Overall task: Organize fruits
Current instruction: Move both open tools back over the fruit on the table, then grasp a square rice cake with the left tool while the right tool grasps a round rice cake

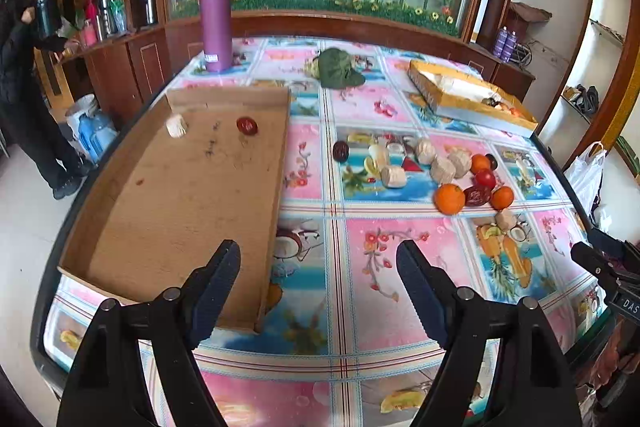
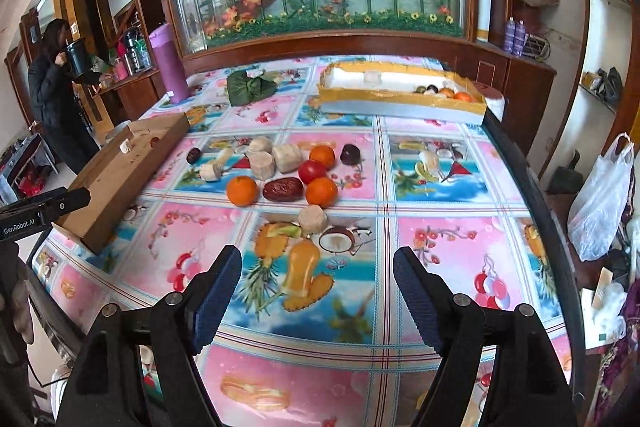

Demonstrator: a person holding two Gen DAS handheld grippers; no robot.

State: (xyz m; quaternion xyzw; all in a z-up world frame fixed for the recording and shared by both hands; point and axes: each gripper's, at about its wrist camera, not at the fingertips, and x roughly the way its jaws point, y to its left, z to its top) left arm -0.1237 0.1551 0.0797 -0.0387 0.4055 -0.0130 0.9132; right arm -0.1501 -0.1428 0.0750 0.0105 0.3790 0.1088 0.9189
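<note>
Both the left tool point(image 1: 318, 257) and the right tool point(image 2: 317, 263) gape wide and empty above the tabletop point(image 2: 440, 235), near the scattered oranges point(image 2: 241, 191).

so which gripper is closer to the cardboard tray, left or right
Left. The left gripper hovers open beside the cardboard tray, one finger over its near corner. The right gripper hangs open over bare tablecloth, with the tray farther off to its left.

Pink-and-blue fruit-print tablecloth point(image 2: 440, 187), orange tangerines point(image 2: 241, 191), brown cardboard tray point(image 1: 180, 195), purple flask point(image 1: 216, 19).
</note>
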